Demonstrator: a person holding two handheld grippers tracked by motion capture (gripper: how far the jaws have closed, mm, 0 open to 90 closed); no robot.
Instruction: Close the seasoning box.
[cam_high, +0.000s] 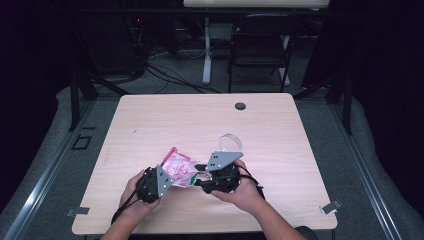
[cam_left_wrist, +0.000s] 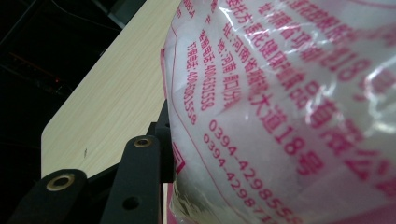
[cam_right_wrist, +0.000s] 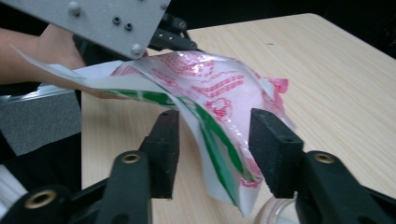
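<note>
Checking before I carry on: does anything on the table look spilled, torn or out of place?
Nothing looks spilled. The pink-printed plastic bag is crumpled and twisted between the left gripper and right gripper. A clear round container sits beyond them on the table.

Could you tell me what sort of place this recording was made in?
Probably a lab or recording workspace: a bare wooden table ringed by dark curtains, loose cables on the floor, and a folding chair behind.

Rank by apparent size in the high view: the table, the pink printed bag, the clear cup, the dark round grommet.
1. table
2. pink printed bag
3. clear cup, partly hidden behind the right gripper's grey plate
4. dark round grommet
</note>
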